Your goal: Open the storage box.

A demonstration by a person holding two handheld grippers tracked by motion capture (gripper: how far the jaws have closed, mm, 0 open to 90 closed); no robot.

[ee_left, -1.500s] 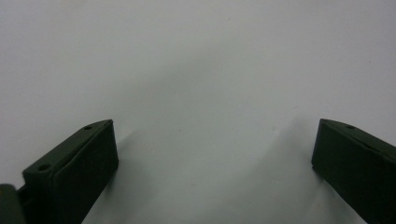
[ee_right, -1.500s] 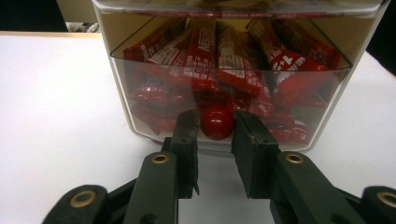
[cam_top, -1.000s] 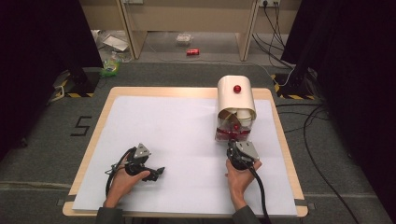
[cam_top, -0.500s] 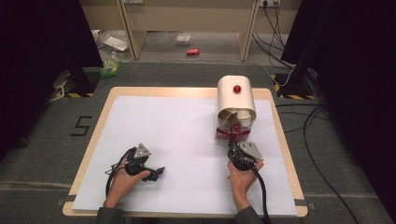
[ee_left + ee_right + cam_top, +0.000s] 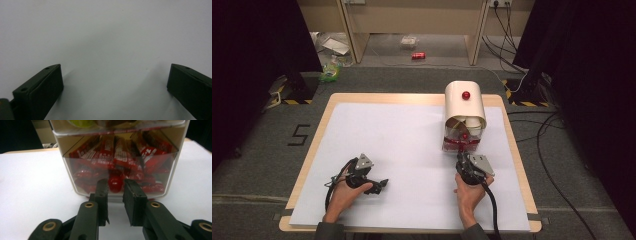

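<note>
Grey carpet floor (image 5: 272, 150) w/ cables, black curtains (image 5: 592, 75) both sides, wooden desk (image 5: 412, 15) behind.

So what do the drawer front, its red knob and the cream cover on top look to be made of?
The drawer front looks like clear glossy plastic: red packets show through it and it catches glare. The red knob, between the right gripper's jaws, is smooth and shiny, probably plastic or lacquered wood. The cream cover is matte and curved, possibly painted metal or plastic; I cannot tell which.
</note>
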